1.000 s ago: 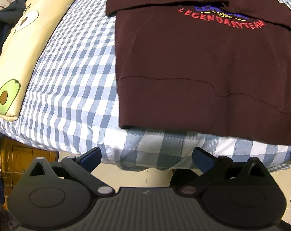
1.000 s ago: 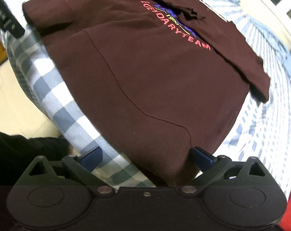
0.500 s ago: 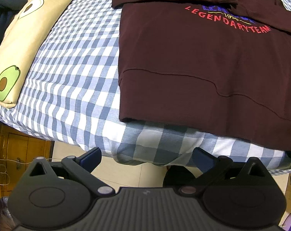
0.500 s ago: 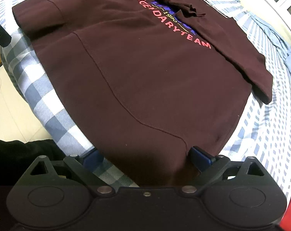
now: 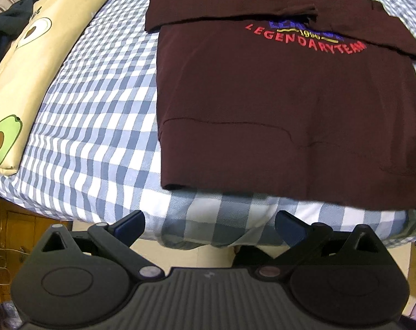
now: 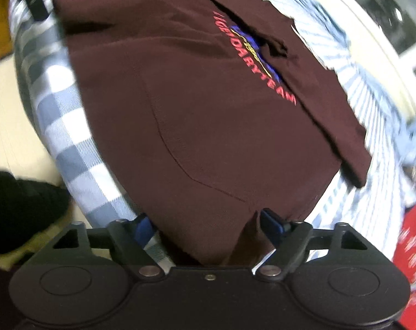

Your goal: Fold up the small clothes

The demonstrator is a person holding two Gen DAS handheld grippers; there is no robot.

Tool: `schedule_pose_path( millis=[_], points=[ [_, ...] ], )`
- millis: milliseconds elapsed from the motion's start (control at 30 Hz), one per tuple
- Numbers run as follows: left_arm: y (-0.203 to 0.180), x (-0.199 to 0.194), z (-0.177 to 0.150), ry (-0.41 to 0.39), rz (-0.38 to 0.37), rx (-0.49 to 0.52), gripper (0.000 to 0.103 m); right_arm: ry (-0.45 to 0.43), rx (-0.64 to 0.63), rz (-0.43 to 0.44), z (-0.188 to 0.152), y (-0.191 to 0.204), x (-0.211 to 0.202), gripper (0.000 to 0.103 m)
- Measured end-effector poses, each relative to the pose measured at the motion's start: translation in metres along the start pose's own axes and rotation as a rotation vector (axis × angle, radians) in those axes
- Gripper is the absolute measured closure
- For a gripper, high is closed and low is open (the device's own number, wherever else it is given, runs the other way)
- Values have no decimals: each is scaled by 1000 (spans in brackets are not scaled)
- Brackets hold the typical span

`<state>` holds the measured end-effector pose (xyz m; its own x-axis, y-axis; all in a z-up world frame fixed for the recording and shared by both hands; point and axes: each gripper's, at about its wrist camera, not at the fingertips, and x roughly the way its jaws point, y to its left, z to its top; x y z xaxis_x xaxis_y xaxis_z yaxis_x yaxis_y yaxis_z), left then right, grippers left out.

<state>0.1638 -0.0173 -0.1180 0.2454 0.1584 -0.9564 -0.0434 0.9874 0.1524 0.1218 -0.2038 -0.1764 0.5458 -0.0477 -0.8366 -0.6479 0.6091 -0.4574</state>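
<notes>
A dark maroon sweatshirt [image 5: 276,104] with red "LEGENDARY TEAM" lettering lies flat on a blue-and-white checked bed [image 5: 92,115], sleeves folded across its chest. My left gripper [image 5: 209,224] is open and empty, just off the bed's near edge, below the sweatshirt's bottom left hem corner. In the right wrist view the sweatshirt [image 6: 208,115] fills the frame. My right gripper [image 6: 205,225] is open with the bottom right hem corner lying between its jaws, which have narrowed around the cloth.
A cream pillow with avocado prints [image 5: 29,63] lies along the bed's left side. A wooden cabinet [image 5: 13,225] stands below the bed at left. Red fabric [image 6: 411,247] and pale blue striped bedding [image 6: 372,96] lie right of the sweatshirt.
My right gripper has pushed forward over the hem corner and its jaws have closed in somewhat; its view is now motion-blurred. My left gripper has moved closer to the bed edge.
</notes>
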Motion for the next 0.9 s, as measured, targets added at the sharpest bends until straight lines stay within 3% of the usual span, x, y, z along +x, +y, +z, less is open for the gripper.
schedule_pose_path(
  millis=[100,200,267,433,667,733,900],
  points=[
    [1,2,-4,10,8,-3,1,-26,-51,-13,1,6,-2,23],
    [3,2,-7,18,7,-5,1,-37,-84,-6,1,9,0,32],
    [4,1,-10,11,2,4,1,-48,-62,14,1,3,-1,61],
    [8,-1,-18,-34,14,35,1,-114,204,118,6,-52,-27,82],
    [3,-5,-21,-117,52,107,1,-136,805,221,-10,-168,-30,86],
    [-2,-4,-21,-134,61,134,1,-133,850,227,-12,-184,-25,86],
    [-26,3,-18,-193,75,230,1,-107,803,242,-3,-187,-19,86]
  ],
)
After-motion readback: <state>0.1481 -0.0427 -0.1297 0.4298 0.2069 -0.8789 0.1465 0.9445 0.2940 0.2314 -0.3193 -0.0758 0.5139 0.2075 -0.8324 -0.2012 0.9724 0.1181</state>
